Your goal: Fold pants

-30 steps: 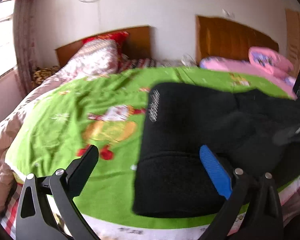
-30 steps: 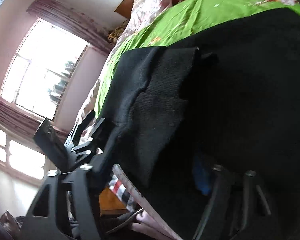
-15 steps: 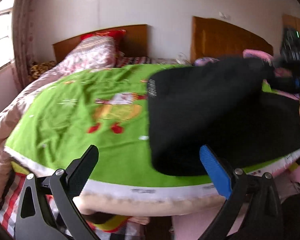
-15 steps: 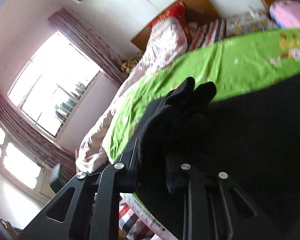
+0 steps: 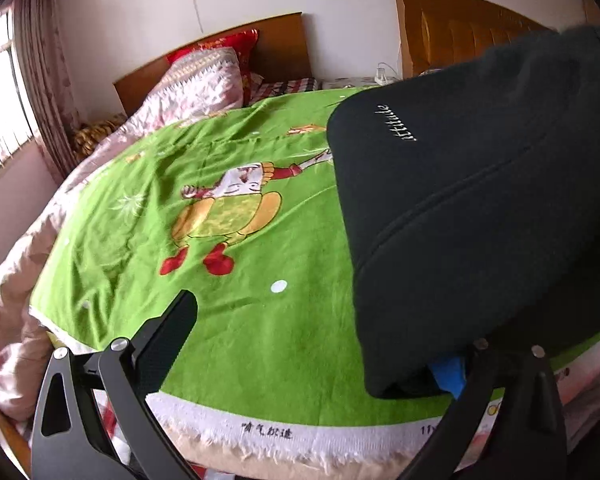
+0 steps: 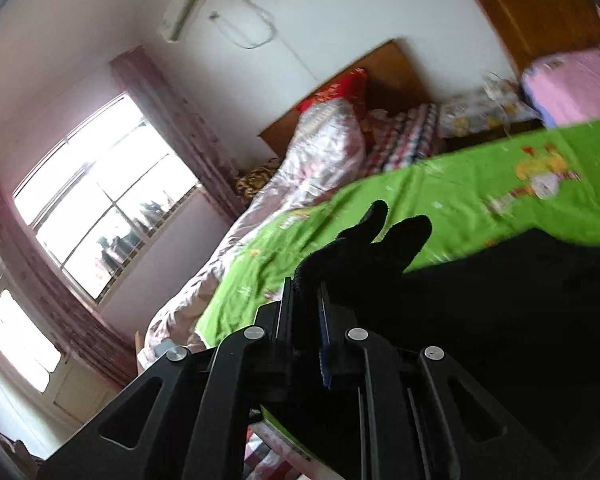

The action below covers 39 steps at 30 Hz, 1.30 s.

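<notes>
Green cartoon blanket (image 5: 228, 216) below; my right gripper (image 6: 305, 300) pinches black fleece pants (image 5: 472, 208), left gripper (image 5: 320, 344) spread wide; thin bite may slip.

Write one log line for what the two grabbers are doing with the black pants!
left gripper: open | right gripper: shut on black pants, lifted | green blanket

Black pants (image 5: 480, 208) with small white lettering, on a bright green blanket (image 5: 236, 320) printed with a yellow-and-red cartoon figure, white-fringed; pale pink floral quilt (image 5: 196, 88); red pillow (image 5: 220, 46); orange-brown headboard (image 5: 284, 44).
</notes>
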Available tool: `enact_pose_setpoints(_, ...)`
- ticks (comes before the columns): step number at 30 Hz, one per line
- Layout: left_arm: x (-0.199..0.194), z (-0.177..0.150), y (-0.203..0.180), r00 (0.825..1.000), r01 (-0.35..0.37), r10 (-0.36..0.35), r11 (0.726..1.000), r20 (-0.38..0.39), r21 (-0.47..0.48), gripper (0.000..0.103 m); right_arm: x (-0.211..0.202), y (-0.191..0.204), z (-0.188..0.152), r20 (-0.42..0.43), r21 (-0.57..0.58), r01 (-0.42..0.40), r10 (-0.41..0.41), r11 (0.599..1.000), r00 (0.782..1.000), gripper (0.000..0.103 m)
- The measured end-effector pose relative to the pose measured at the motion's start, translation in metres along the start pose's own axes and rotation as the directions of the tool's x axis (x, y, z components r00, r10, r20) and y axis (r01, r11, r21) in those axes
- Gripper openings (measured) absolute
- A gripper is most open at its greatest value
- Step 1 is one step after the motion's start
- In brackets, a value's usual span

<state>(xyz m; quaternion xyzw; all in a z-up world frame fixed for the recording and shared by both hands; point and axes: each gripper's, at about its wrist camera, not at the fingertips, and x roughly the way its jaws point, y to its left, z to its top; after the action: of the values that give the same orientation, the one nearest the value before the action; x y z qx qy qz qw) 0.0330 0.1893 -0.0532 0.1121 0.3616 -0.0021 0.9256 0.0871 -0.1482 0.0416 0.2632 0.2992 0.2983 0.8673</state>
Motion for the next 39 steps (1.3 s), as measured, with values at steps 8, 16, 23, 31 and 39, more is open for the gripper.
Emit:
enact_pose_setpoints(8, -0.013, 0.000, -0.025, 0.996, -0.087, 0.081, 0.986, 0.048, 0.142, 0.102, -0.017, -0.083, -0.056, -0.048, 0.153, 0.142, -0.136, 0.978, 0.989, 0.011)
enact_pose_setpoints(16, -0.015, 0.002, -0.030, 0.993, -0.114, 0.106, 0.978, 0.051, 0.177, 0.102, -0.028, -0.079, -0.057, -0.015, 0.135, 0.135, -0.134, 0.982, 0.991, 0.006)
enact_pose_setpoints(23, -0.012, 0.002, -0.027, 0.995, -0.095, 0.089, 0.984, 0.043, 0.153, 0.102, -0.039, -0.085, -0.060, -0.025, 0.144, 0.160, -0.158, 0.977, 0.987, 0.009)
enact_pose_setpoints(31, -0.011, 0.003, -0.025, 0.996, -0.083, 0.079, 0.987, 0.036, 0.137, 0.102, -0.025, -0.110, -0.075, -0.137, 0.242, 0.174, -0.144, 0.954, 0.980, 0.019)
enact_pose_setpoints(39, -0.010, 0.001, -0.022, 0.997, -0.064, 0.060, 0.991, 0.038, 0.115, 0.102, -0.020, -0.113, -0.081, -0.161, 0.221, 0.220, -0.187, 0.950, 0.969, 0.019)
